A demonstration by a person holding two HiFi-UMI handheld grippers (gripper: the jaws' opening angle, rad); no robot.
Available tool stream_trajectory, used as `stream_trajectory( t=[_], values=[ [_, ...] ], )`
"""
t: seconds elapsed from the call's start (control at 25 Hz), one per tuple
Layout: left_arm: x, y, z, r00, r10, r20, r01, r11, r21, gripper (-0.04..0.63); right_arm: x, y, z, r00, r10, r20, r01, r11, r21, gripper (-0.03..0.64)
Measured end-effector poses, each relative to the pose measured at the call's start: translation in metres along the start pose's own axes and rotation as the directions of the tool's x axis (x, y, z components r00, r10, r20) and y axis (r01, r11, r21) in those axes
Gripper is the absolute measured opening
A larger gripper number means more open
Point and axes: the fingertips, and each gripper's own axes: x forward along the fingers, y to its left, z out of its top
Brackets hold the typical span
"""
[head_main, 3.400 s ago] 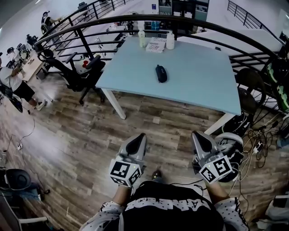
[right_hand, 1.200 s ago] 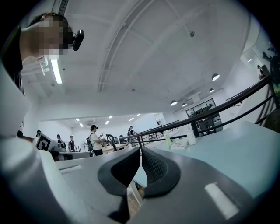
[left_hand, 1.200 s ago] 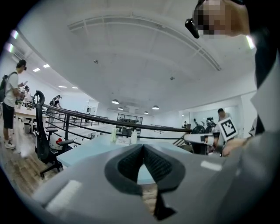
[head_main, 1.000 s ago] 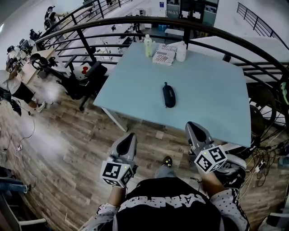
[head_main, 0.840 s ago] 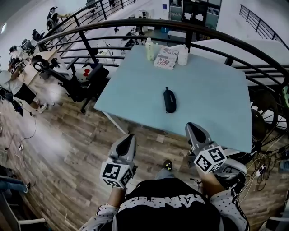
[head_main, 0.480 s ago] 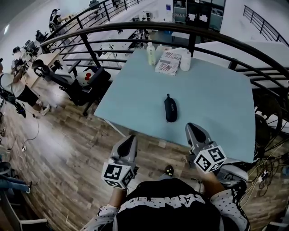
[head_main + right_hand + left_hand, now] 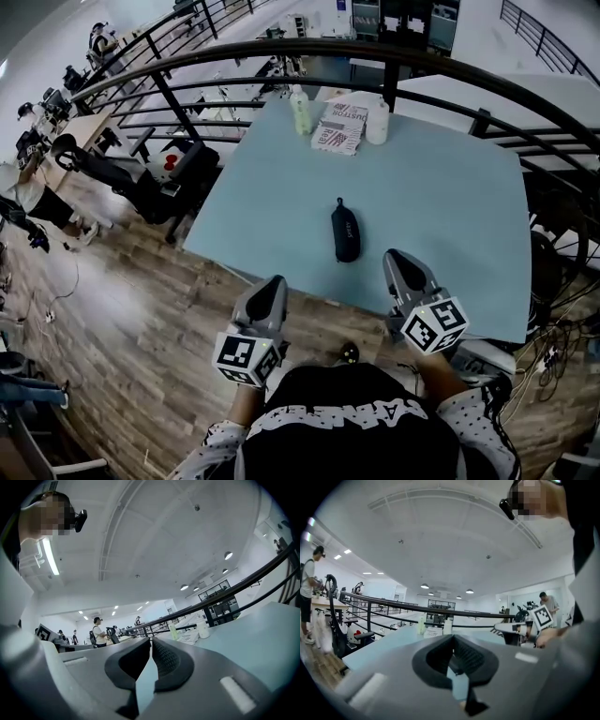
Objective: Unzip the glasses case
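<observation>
While the person stands at the near edge of the counter (image 7: pixel 450 216), the step in hand is, by my reading, only the approach; nothing has been touched. The glasses case (image 7: pixel 345 230), dark and long, lies zipped shut on the counter's near half, its length running away from the person, well apart from the bottles (image 7: pixel 300 111) and the printed booklet (image 7: pixel 338 136) at the far edge. The left tool (image 7: pixel 273 284) hovers over the floor just short of the counter's edge, its jaws together at the tips with nothing between them; the right tool (image 7: pixel 395 256) reaches just over the edge, near the case's near end but clear of it, jaws likewise pressed together and empty. Neither can grasp as it stands; the next move calls for both to open, one to pin the case's body against the counter, the other to find the zip pull, which is too small to make out from here; a small tab on a rounded shell will want a fine, square pinch, or the case may skid.
</observation>
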Motion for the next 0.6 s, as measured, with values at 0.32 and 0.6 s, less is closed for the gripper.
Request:
stream_trajectory(
  t=[0.32, 0.6],
  values=[
    [0.042, 0.02, 0.0, 0.999, -0.043, -0.019, 0.043, 0.999, -0.008, 0.0, 0.021, -0.022, -0.005, 0.998, -0.059, -0.019, 0.059, 0.998, 0.003, 0.002],
    [0.093, 0.042, 0.01, 0.986, -0.161, -0.039, 0.161, 0.987, -0.005, 0.0, 0.05, -0.029, -0.004, 0.99, -0.142, -0.024, 0.142, 0.99, 0.001, 0.005]
  ],
)
